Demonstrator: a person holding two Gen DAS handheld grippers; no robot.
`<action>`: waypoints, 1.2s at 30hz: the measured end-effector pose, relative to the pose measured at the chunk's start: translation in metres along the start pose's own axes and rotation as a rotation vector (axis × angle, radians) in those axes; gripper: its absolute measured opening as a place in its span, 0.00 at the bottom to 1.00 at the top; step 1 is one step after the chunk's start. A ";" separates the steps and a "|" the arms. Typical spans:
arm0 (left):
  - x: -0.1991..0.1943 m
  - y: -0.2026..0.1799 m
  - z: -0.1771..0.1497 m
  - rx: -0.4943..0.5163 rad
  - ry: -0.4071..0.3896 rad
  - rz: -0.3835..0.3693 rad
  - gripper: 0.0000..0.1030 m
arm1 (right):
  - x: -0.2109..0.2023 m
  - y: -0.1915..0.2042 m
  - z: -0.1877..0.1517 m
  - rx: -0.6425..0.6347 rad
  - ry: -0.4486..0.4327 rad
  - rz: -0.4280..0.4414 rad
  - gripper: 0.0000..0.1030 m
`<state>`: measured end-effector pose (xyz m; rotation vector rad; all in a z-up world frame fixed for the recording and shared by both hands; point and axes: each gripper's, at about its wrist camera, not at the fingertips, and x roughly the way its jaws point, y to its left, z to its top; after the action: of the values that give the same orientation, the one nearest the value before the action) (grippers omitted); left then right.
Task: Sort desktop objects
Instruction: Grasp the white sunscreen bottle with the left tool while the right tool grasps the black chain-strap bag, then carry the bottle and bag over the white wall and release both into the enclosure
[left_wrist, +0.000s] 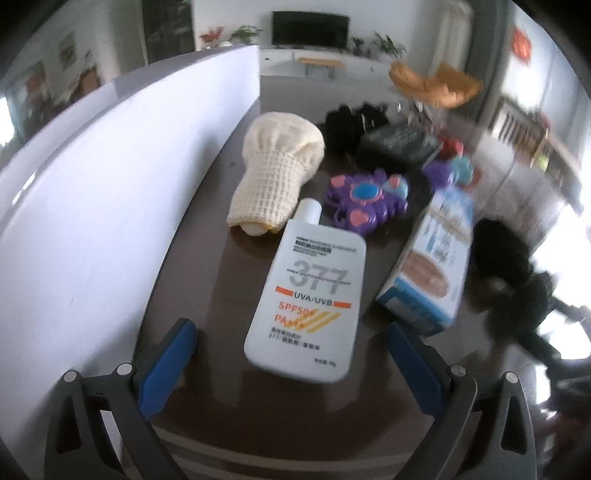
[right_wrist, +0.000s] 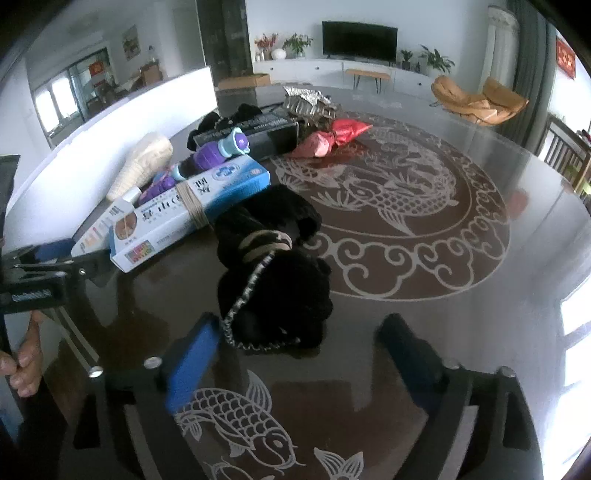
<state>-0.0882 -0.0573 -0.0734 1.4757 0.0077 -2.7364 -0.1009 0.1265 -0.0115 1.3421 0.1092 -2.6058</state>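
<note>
Left tongs: released, blue pads set wide, nothing gripped. The lower end of the sunscreen bottle lies between the pads without touching either.

Sunscreen bottle: white, flat on the dark worktop, cap pointing away from the tongs.

Knitted cloth: cream, bundled, just beyond the bottle's cap, beside the white partition along the worktop's left edge.

Purple toy: plastic, pink and blue details, right of the cloth.

Blue box: long carton, right of the bottle, near it; in the right wrist view it is tied round with twine.

Dark box: behind the toy, blurred.

Right tongs: released, pads wide, nothing clamped. The near edge of the black fabric item with a beaded chain reaches in between the pads; contact cannot be told.

Red wrapped packet: far side of the worktop, next to a silver foil piece.

Worktop surface: glass over a fish-and-scroll pattern.

A hand shows at the left edge of the right wrist view, gripping the left tool's handle.
</note>
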 end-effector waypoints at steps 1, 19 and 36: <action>0.000 0.000 0.000 0.017 -0.016 -0.020 1.00 | 0.001 0.000 0.002 -0.004 0.008 0.006 0.93; -0.027 0.001 -0.017 0.004 -0.072 -0.240 0.49 | 0.015 0.005 0.052 -0.202 0.198 0.071 0.30; -0.150 0.114 0.025 -0.231 -0.311 -0.279 0.49 | -0.073 0.117 0.141 -0.247 -0.027 0.334 0.30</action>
<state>-0.0236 -0.1681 0.0671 1.0510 0.5391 -3.0212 -0.1467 0.0012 0.1337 1.1308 0.1792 -2.2477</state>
